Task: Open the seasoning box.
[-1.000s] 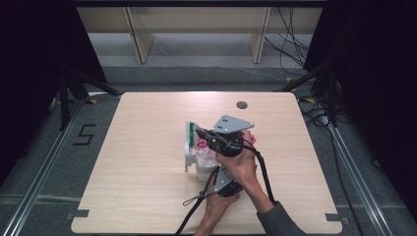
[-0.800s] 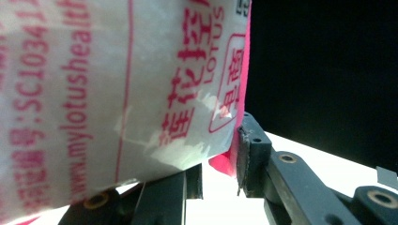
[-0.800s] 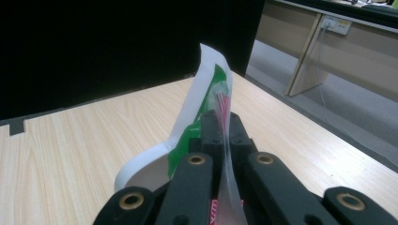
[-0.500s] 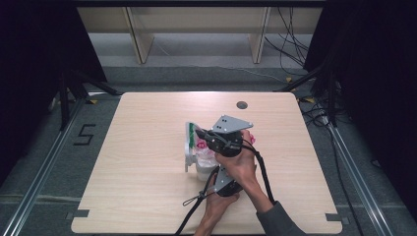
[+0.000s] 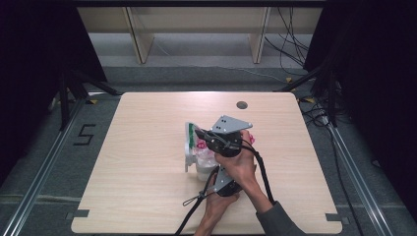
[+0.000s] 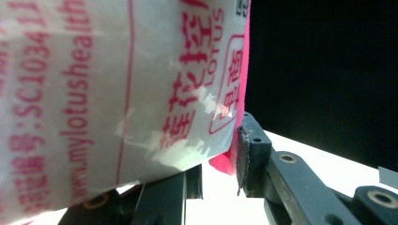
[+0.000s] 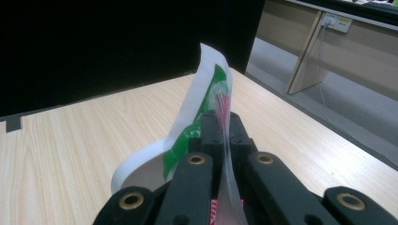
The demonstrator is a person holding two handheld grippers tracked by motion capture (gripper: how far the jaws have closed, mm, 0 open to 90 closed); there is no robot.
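A white plastic bag (image 5: 191, 142) with pink print and a green stripe stands up near the middle of the wooden table (image 5: 142, 162). My right gripper (image 5: 199, 135), under its grey three-cornered plate, points left and is shut on the bag's upper edge. In the right gripper view the thin film (image 7: 197, 108) runs between the closed jaws of that gripper (image 7: 224, 122). My left gripper (image 5: 216, 172) reaches up from below into the bag's bulging lower part. In the left gripper view the bag (image 6: 117, 93) covers the left jaw of that gripper (image 6: 218, 154), and its pink edge lies against the right pad.
A dark round hole (image 5: 241, 104) sits near the table's far edge. Wooden shelf legs (image 5: 140, 39) stand behind the table, cables (image 5: 314, 105) trail on the floor at right, and a "5" mark (image 5: 84, 133) is on the floor at left. A black cable (image 5: 196, 201) lies near the front edge.
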